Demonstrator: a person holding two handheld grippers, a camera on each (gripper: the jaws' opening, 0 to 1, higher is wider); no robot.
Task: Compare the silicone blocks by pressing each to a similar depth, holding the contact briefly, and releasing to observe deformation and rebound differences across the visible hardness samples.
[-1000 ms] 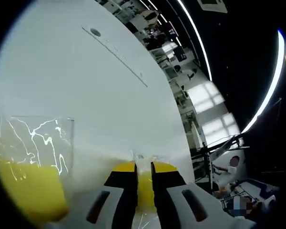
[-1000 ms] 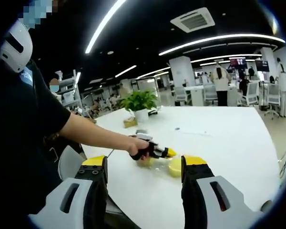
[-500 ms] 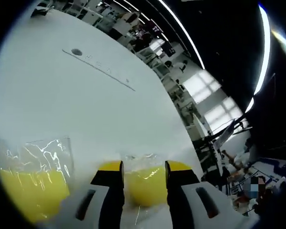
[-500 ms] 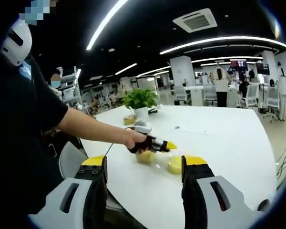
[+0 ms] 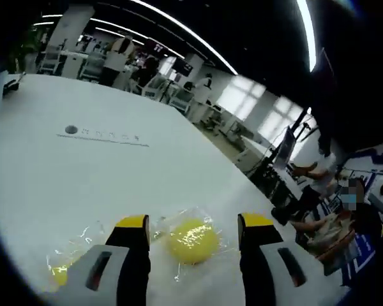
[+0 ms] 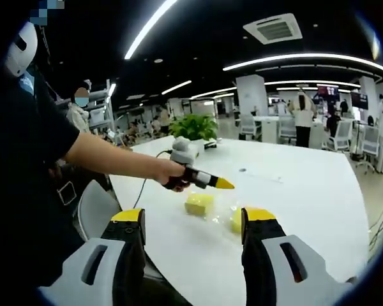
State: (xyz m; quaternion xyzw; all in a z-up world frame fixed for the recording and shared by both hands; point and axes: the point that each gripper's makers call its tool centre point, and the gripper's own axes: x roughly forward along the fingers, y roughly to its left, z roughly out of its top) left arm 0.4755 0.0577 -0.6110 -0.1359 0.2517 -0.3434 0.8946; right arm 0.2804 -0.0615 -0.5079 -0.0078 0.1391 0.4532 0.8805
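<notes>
In the left gripper view, a round yellow silicone block [image 5: 191, 240] in a clear bag lies on the white table [image 5: 102, 172]. It sits beyond and between the jaws of my left gripper [image 5: 194, 222], which stand wide open and apart from it. A second yellow block [image 5: 59, 273] in a bag peeks out at the lower left. In the right gripper view, a hand holds the left gripper [image 6: 222, 184] raised above a square yellow block [image 6: 198, 203]. The round block [image 6: 237, 220] is partly hidden behind a jaw of my open, empty right gripper [image 6: 193, 215].
A potted plant [image 6: 193, 127] stands at the table's far end, and a round grommet [image 5: 71, 130] is set in the tabletop. The table edge [image 5: 255, 191] drops off to the right. A chair [image 6: 92, 210] stands by the person; people and desks fill the background.
The left gripper's jaws have opened from a squeeze on the round block and drawn up and back off it; the block looks round again. The right gripper has hardly moved.
</notes>
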